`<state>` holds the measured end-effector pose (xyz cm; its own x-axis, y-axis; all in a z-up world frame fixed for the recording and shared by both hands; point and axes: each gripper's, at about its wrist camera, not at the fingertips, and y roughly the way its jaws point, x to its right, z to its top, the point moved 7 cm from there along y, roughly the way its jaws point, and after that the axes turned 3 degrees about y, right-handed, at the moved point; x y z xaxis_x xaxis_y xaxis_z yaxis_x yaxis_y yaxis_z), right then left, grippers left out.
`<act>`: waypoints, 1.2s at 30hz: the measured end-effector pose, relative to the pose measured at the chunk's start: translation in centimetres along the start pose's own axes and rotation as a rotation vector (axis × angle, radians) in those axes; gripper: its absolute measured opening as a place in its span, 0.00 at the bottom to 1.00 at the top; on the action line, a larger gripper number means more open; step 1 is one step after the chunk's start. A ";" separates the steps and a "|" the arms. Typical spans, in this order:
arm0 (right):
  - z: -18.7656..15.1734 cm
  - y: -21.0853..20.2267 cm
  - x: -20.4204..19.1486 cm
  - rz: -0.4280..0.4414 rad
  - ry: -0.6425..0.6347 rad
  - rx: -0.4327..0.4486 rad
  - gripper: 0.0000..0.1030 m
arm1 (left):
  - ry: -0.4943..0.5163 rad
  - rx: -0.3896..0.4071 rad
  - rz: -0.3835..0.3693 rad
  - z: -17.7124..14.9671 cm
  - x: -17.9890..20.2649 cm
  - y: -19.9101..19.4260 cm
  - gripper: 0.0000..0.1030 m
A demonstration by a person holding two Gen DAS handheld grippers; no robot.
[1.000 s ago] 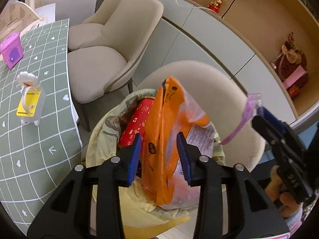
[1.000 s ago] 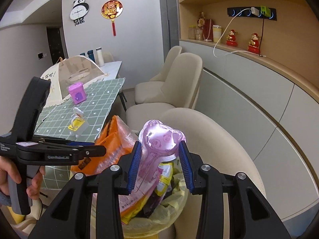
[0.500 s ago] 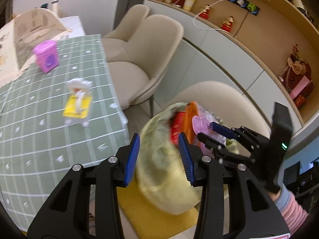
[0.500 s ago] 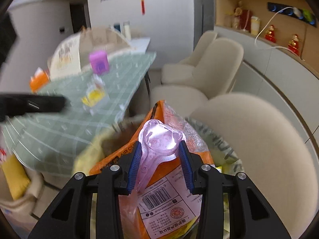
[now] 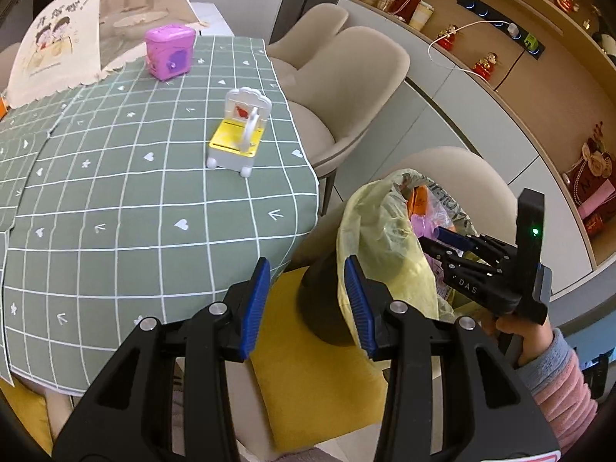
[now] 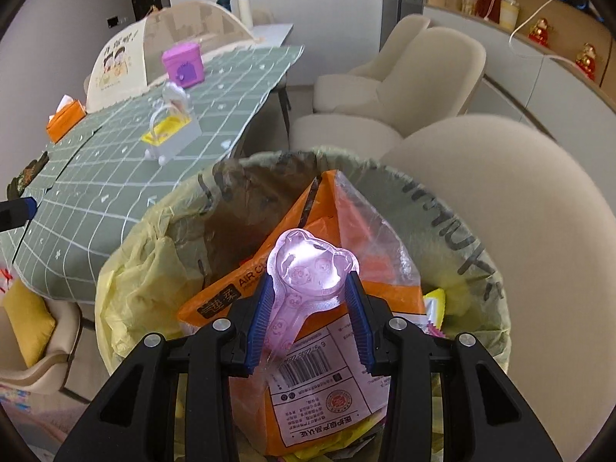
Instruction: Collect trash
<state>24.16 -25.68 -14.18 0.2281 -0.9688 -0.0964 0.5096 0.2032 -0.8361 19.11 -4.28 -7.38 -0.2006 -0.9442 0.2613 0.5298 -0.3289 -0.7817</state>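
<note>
Drop step: your right gripper (image 6: pixel 308 300) pinches the pink wrapper (image 6: pixel 310 269) over the trash bag (image 6: pixel 127 269). Left gripper (image 5: pixel 306 300), half open and empty, sits at its 9 o'clock. Next, release.

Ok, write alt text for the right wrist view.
The right gripper holds a pink bear-shaped plastic blister over a trash bin lined with a yellow bag and stuffed with an orange package. Behind stand a green checked table and beige chairs.
</note>
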 end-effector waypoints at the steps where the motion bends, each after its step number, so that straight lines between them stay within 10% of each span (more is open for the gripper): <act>1: -0.1 0.1 -0.1 0.005 0.005 -0.009 0.36 | 0.009 0.012 0.010 -0.1 0.0 -0.3 0.37; 8: -0.6 -1.7 -0.3 0.010 0.063 0.029 0.38 | 0.016 0.054 0.050 -0.8 -0.9 -2.1 0.57; 19: -2.5 -8.3 -2.3 0.006 0.138 0.185 0.48 | 0.027 0.051 0.117 -4.2 -2.2 -3.3 0.60; 36: -7.8 -16.8 -10.5 0.019 0.065 0.366 0.48 | 0.164 0.311 0.271 -8.5 1.7 -10.2 0.60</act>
<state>6.74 -19.98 -3.34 0.1928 -0.9691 -0.1541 0.7716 0.2467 -0.5863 6.41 -2.40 -3.79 -0.1351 -0.9899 -0.0429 0.7990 -0.0832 -0.5955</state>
